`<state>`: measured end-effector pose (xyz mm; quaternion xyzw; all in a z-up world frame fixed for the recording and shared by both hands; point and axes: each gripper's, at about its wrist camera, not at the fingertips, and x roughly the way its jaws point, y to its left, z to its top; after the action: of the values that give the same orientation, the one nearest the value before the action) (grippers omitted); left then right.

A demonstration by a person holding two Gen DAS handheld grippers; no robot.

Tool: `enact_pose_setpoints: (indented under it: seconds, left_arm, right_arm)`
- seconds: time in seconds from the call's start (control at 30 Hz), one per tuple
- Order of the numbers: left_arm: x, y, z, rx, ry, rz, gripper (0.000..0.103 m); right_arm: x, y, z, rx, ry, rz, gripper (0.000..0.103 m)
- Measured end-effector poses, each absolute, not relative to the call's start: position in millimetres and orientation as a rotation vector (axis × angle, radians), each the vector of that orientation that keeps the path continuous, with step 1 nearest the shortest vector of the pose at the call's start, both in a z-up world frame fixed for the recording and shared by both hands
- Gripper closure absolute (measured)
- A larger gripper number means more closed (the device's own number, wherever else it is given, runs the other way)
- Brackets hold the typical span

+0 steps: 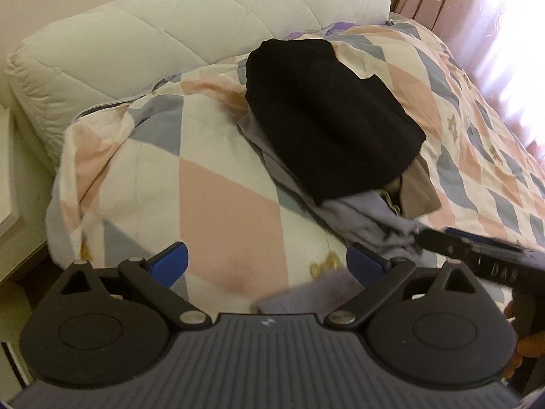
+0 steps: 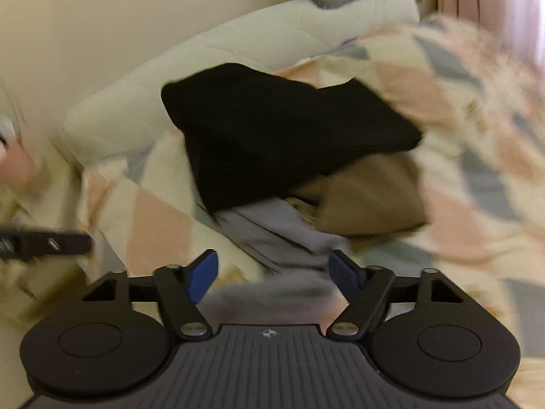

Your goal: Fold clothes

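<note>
Both tongs tilt steeply down over the bed (image 1: 211, 177), which wears a quilt in pink, grey and cream diamonds. The left tongs (image 1: 267, 266) hang released, their blue pads (image 1: 170, 266) wide apart over bare quilt, with nothing between them. At 3 o'clock in the left wrist view the right tongs' black body (image 1: 483, 259) reaches in, and fingers of the hand (image 1: 521, 344) holding it show at the frame's edge, around 4 o'clock.

The right tongs (image 2: 270, 272) stand partly parted, with no grip. Lavender-grey cloth (image 2: 272, 235) lies below and between the blue pads (image 2: 202, 276), but blur hides whether they touch it. In this view the left tongs (image 2: 47, 243) show as a dark bar at 9 o'clock.

The clothes sit in a pile at the middle of the bed, at 12 o'clock from both tongs. A folded black garment (image 1: 327, 119) lies on top, a tan piece (image 2: 371, 201) peeks from under its edge at about 4 o'clock, and the lavender-grey cloth trails out toward the tongs.

A white quilted bolster (image 1: 136, 41) borders the bed at 10 to 12 o'clock. Pink curtains (image 1: 477, 10) close the 2 o'clock side. Open quilt lies toward 8 o'clock of the pile and along its 3 o'clock flank.
</note>
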<state>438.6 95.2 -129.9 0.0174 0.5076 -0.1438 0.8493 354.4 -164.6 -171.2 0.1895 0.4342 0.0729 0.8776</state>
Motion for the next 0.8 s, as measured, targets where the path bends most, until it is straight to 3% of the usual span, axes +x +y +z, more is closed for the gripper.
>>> enact_pose_setpoints:
  seconds: [0.03,0.1,0.57,0.6,0.7,0.8]
  left_arm:
    - [446.8,95.6,-133.4,0.032,1.073,-0.310,0.006]
    - [466.2,95.8,-139.5,0.016,1.080,-0.321,0.006]
    - [519.3,106.6,-158.4,-0.010,1.124,-0.292,0.006]
    - [519.8,106.9,-159.1,-0.011,1.128,-0.290,0.006]
    - [514.5,103.5,-152.0,-0.002,1.109,-0.304,0.006]
    - [504.3,95.5,-139.9,-0.001,1.078,-0.344,0.006]
  right_arm:
    - [364.6,-168.1,-177.9,0.485,0.899,0.176,0.047]
    - [385.7,-173.2,-192.6,0.652,0.902,0.185,0.052]
    - [452.1,-167.4,-289.2,1.293,0.823,0.002,0.051]
    - [452.8,-166.5,-290.2,1.311,0.816,-0.001,0.055]
    - [442.6,-172.2,-275.8,1.366,0.730,0.044,0.087]
    - [421.5,-190.8,-246.3,1.426,0.568,0.141,0.096]
